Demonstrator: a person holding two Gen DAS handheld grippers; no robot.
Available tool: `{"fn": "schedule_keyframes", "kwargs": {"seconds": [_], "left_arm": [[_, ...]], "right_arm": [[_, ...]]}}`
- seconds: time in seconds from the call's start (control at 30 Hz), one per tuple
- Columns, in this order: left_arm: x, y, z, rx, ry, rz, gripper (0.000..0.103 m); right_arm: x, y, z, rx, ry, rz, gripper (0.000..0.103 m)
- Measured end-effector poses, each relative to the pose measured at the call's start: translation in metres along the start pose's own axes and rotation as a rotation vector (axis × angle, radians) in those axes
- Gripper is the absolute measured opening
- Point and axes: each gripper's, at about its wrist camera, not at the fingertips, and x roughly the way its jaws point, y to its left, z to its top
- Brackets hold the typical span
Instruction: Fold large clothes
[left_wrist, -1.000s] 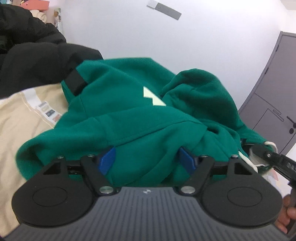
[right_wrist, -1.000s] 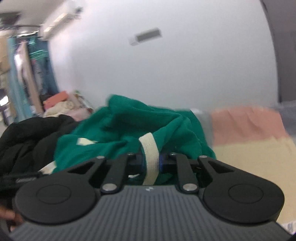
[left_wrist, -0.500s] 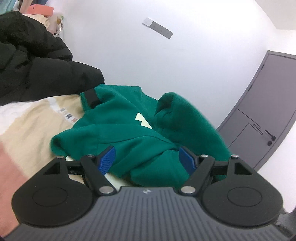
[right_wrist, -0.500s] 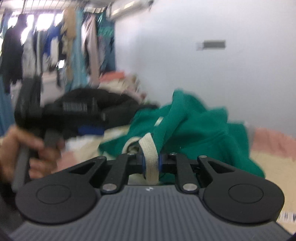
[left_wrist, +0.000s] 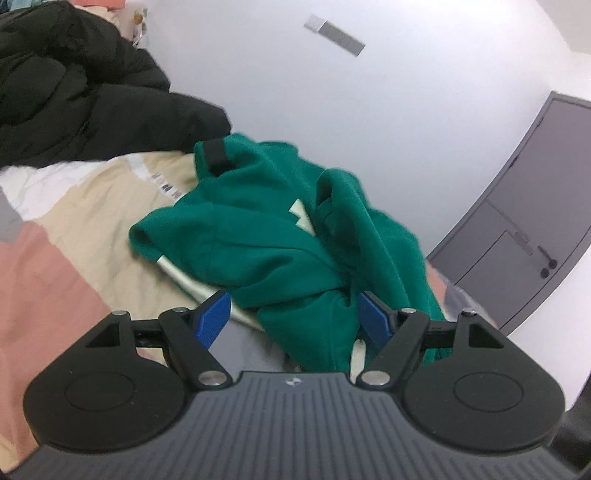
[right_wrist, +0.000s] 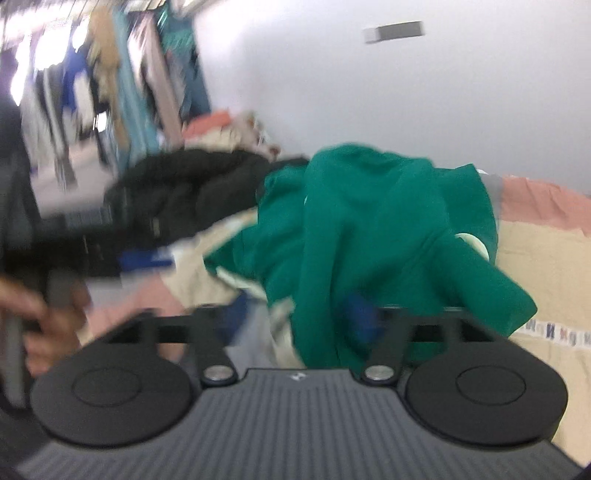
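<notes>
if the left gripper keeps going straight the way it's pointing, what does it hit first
Most likely the green hoodie: its crumpled front fold already lies between the open fingers of the left gripper, so it would push into that cloth almost at once.

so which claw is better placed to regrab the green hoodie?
Probably left. The left claw is open, with a fold of the green hoodie between its pads. The right claw has just opened, and its view is motion-blurred.
</notes>
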Motion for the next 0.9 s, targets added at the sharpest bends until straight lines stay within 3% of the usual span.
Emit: {"fn": "schedule_keyframes", "kwargs": {"seconds": [0.1, 0.23, 0.53, 0.67, 0.73, 0.8, 0.9], "left_arm": [[0.008, 0.003, 0.001, 0.023, 0.027, 0.032, 0.08], [0.022, 0.014, 0.006, 0.022, 0.066, 0.047, 0.08], [0.033, 0.055, 0.018, -0.014, 0.063, 0.119, 0.08], [0.045, 0.072, 0.021, -0.039, 0.072, 0.131, 0.081], [0.05, 0.078, 0.022, -0.049, 0.082, 0.125, 0.081], [0.052, 0.083, 0.023, -0.053, 0.081, 0.114, 0.081], [0.054, 0.088, 0.022, -0.055, 0.079, 0.125, 0.081]], "right_arm": [[0.004, -0.003, 0.017, 0.026, -0.032, -0.006, 0.081], [0.035, 0.005, 0.048, -0.039, -0.047, -0.071, 0.081], [0.172, 0.02, 0.08, -0.086, 0.027, -0.231, 0.08], [0.212, 0.025, 0.08, -0.139, 0.029, -0.36, 0.079], [0.221, 0.022, 0.078, -0.147, 0.029, -0.419, 0.069], [0.225, 0.017, 0.077, -0.138, 0.047, -0.428, 0.033], [0.215, 0.013, 0.077, -0.141, 0.069, -0.393, 0.018]]}}
